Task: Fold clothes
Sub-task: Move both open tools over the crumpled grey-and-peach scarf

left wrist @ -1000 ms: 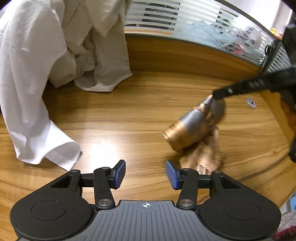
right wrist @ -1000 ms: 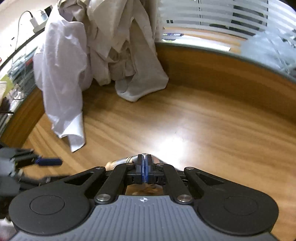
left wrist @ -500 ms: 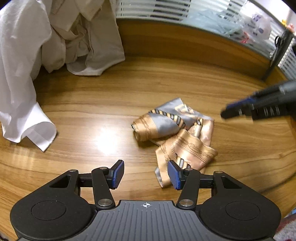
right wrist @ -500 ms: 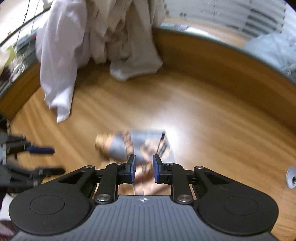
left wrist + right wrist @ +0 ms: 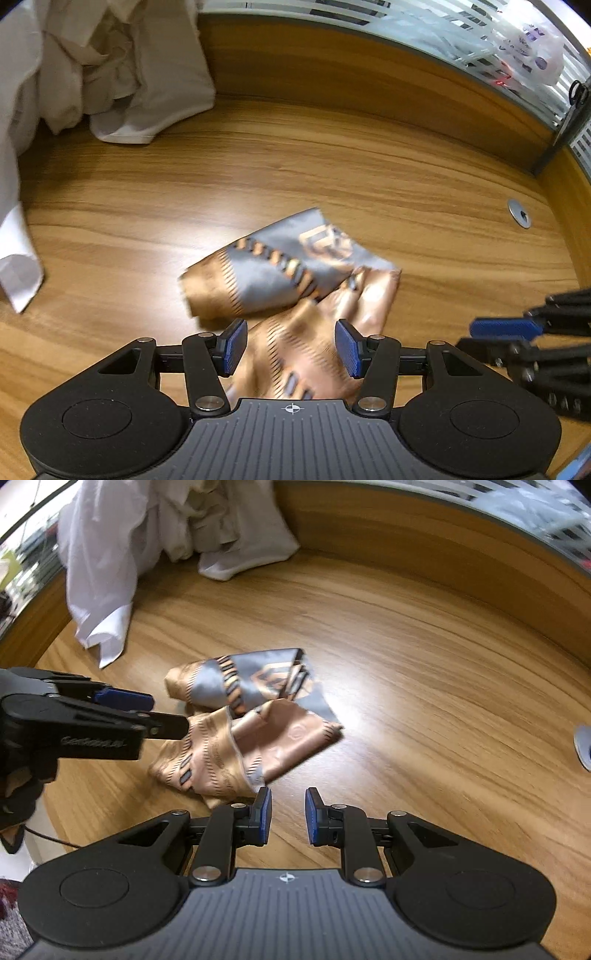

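Note:
A gold and grey patterned scarf (image 5: 295, 273) (image 5: 251, 716) lies crumpled in loose folds on the wooden table (image 5: 369, 166). My left gripper (image 5: 291, 345) (image 5: 162, 714) hangs open over the scarf's near left part; the cloth shows between its blue pads, which do not press on it. My right gripper (image 5: 288, 814) (image 5: 476, 336) is open a little, just off the scarf's near right corner. Only bare wood shows between its pads.
A heap of white clothes (image 5: 122, 74) (image 5: 147, 535) stands at the back left, one sleeve hanging down to the table. A round metal grommet (image 5: 519, 217) (image 5: 583, 746) sits in the tabletop at the right. A raised wooden rim runs along the back.
The right gripper opened and let go of the scarf, which dropped onto the table. Both grippers came down closer to it, the left now over the cloth.

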The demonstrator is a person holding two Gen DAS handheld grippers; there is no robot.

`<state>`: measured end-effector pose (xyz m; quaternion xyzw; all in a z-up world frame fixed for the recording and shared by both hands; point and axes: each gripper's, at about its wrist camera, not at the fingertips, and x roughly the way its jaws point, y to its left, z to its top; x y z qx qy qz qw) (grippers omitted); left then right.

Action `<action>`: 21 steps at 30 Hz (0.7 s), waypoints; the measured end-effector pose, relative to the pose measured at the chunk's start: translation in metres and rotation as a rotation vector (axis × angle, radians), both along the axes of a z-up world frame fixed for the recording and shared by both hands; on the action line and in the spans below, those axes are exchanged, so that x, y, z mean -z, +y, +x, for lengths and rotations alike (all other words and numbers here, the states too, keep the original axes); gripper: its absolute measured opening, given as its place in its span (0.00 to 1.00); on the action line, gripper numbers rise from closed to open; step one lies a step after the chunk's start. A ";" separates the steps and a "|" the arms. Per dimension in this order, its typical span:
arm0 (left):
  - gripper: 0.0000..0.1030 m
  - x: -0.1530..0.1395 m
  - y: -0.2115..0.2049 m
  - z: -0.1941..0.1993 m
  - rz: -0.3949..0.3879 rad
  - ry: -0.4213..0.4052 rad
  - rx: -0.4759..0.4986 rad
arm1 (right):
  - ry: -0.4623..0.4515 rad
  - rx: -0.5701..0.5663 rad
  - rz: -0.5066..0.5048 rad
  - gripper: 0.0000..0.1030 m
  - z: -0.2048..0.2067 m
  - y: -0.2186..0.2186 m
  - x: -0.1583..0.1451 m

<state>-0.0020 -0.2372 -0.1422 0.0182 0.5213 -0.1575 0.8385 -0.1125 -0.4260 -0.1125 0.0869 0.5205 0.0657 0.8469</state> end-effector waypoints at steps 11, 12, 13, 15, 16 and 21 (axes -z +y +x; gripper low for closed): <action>0.53 0.028 -0.029 0.020 0.110 0.018 -0.061 | -0.018 0.096 -0.052 0.24 -0.024 -0.026 -0.007; 0.53 0.029 -0.029 0.019 0.119 0.018 -0.064 | -0.018 0.098 -0.054 0.24 -0.025 -0.027 -0.007; 0.53 0.029 -0.029 0.018 0.127 0.017 -0.067 | -0.017 0.100 -0.056 0.24 -0.026 -0.029 -0.008; 0.48 0.028 -0.026 0.014 0.127 0.015 -0.079 | -0.017 0.105 -0.061 0.24 -0.027 -0.031 -0.008; 0.45 0.028 -0.024 0.013 0.125 0.012 -0.088 | -0.016 0.104 -0.063 0.25 -0.026 -0.031 -0.008; 0.04 0.023 -0.014 0.000 0.124 0.014 -0.071 | -0.025 0.081 -0.066 0.26 -0.018 -0.031 -0.008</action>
